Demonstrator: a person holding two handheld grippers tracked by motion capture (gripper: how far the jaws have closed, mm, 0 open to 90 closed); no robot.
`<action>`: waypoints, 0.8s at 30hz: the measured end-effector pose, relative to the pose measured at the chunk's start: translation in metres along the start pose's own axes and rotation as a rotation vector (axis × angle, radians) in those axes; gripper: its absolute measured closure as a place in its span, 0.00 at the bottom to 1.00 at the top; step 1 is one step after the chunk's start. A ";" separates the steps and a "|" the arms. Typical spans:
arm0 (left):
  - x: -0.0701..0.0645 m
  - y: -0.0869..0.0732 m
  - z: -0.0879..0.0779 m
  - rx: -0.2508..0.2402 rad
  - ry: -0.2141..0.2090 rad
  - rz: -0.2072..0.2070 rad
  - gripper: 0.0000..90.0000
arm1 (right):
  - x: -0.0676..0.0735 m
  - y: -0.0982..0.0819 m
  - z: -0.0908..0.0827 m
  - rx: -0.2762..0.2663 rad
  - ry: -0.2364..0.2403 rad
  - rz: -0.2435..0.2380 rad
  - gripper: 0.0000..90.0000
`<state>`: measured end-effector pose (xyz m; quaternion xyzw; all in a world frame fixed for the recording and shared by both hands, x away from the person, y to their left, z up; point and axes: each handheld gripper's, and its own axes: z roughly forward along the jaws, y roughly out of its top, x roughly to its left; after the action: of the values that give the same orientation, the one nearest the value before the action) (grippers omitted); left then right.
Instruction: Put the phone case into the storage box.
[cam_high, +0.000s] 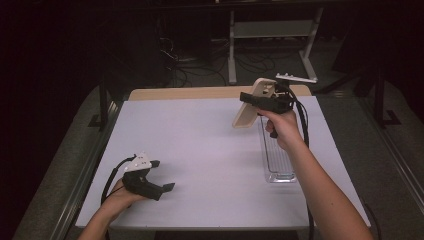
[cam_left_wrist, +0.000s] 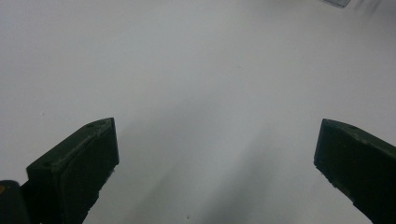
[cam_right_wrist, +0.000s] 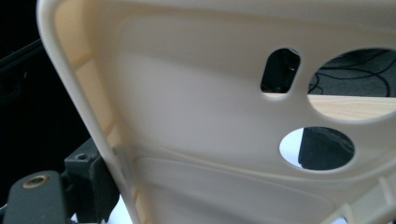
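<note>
The cream phone case (cam_high: 252, 103) is already off the table (cam_high: 200, 150) — the right gripper (cam_high: 260, 100) has it lifted and tilted in the air, just above the far end of the clear tray (cam_high: 277, 160). So the pick-up looks done to me; what is left, I would guess, is carrying the case to wherever it belongs and letting it go, and nothing here tells me whether that place is the tray or somewhere else on the white sheet.

From the right gripper view the case (cam_right_wrist: 201, 121) sits very close, inner side showing, with its camera cut-outs toward the right. Its rim runs down across the black jaw at lower left, and a dark jaw shape shows through the lower round hole, so one jaw seems to lie on each side of the shell — clamped on it near the cut-out end, the longer plain part hanging down toward the tray.

The left gripper (cam_high: 162, 175) rests low on the table, well to the left of the tray and nearer the person, jaws spread wide with nothing between them; its own view shows bare white surface between the two pads (cam_left_wrist: 88, 158)
</note>
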<state>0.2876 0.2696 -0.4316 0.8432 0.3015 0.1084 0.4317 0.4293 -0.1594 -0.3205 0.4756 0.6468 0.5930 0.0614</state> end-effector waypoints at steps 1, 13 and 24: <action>0.000 0.000 0.000 0.001 0.000 0.000 0.00 | -0.002 0.001 -0.001 -0.001 -0.007 0.003 0.12; 0.000 0.000 0.001 0.007 -0.003 0.010 0.00 | -0.021 0.017 -0.012 -0.010 -0.086 0.020 0.12; -0.001 0.000 0.002 0.000 -0.009 -0.002 0.00 | -0.043 0.033 -0.018 0.026 -0.214 -0.001 0.12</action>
<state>0.2878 0.2681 -0.4325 0.8433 0.3003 0.1042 0.4333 0.4585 -0.2071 -0.3088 0.5367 0.6444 0.5304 0.1242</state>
